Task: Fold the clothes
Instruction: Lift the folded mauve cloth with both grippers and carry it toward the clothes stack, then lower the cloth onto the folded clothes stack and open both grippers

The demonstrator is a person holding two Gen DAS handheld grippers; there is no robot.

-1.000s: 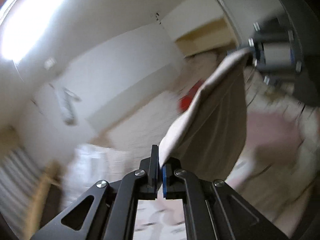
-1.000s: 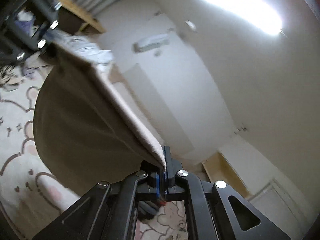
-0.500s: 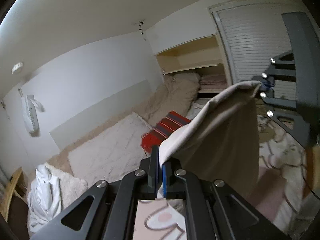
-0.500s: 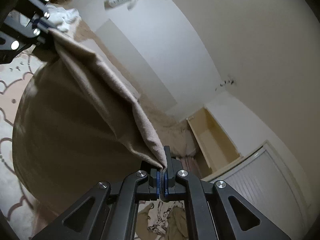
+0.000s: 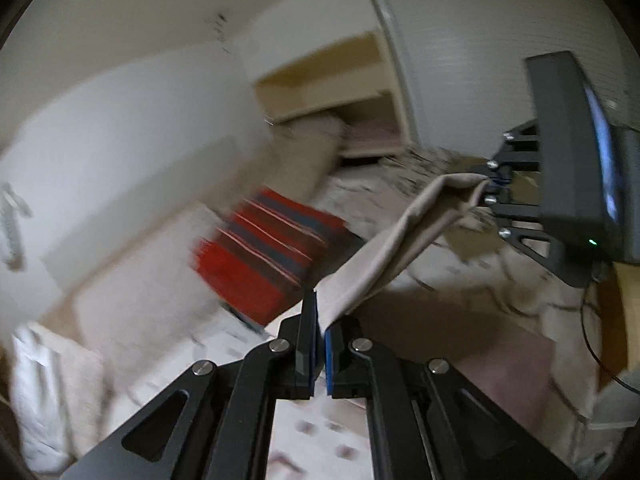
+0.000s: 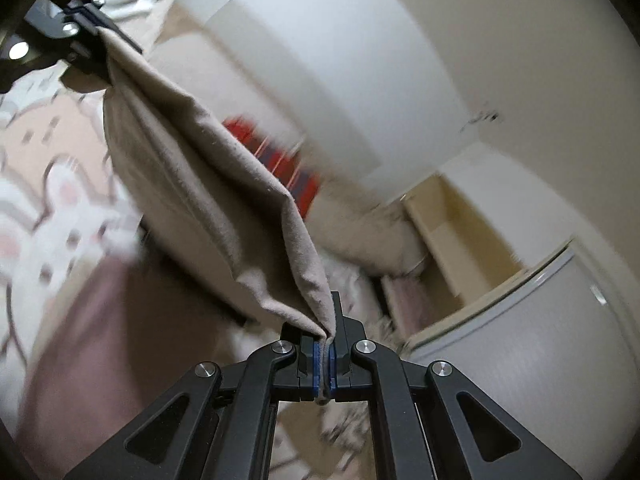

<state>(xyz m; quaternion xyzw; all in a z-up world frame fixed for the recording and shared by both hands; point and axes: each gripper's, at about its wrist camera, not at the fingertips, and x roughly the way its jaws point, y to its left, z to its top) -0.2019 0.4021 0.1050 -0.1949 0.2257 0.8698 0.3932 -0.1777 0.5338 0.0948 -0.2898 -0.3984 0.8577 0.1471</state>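
A beige cloth (image 5: pixel 394 236) hangs stretched between both grippers above the bed. My left gripper (image 5: pixel 321 322) is shut on one corner of it at the bottom of the left wrist view. The right gripper (image 5: pixel 494 184) pinches the other corner at the right of that view. In the right wrist view the cloth (image 6: pixel 192 172) sags in folds from my right gripper (image 6: pixel 325 344), shut on its corner, up to the left gripper (image 6: pixel 86 20) at the top left. The cloth's lower part falls out of sight below the fingers.
A red striped folded blanket (image 5: pixel 260 256) lies on the bed ahead. A patterned bedspread (image 6: pixel 60 208) with pink and white shapes spreads below. White crumpled laundry (image 5: pixel 36 384) sits at the left. An open shelf niche (image 5: pixel 336 92) and a white shutter door (image 5: pixel 480 52) stand behind.
Both grippers have come down and tipped toward the bed, still holding the cloth. The ceiling light has left the views and the bed and red blanket now fill them.
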